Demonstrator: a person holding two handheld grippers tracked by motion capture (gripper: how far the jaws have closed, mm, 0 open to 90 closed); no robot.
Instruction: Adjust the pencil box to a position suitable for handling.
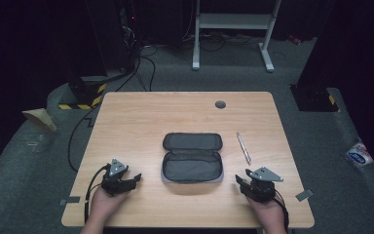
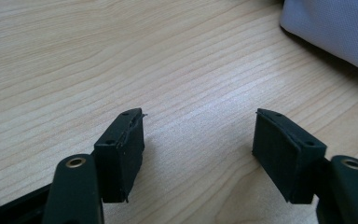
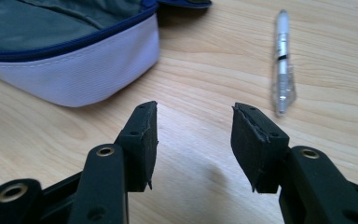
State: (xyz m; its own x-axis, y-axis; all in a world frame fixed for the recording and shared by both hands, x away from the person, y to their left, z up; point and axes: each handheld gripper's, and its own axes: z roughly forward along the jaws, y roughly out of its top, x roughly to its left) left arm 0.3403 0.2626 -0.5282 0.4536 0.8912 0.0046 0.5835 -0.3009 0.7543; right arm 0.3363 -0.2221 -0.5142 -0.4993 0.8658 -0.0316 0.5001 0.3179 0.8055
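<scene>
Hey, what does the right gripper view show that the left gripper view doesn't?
Right gripper view alone: the pen lying on the wood, and the pencil case's open inside with its blue zipper edge. The right gripper stands open and empty there.

Left gripper view alone: the left gripper, open and empty over bare wood.

Both: the wooden table and the case's pale outer fabric, which sits at the top right corner of the left gripper view.

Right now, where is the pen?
In the high view the pen lies on the table, just right of the open pencil case, ahead of the right gripper.
</scene>
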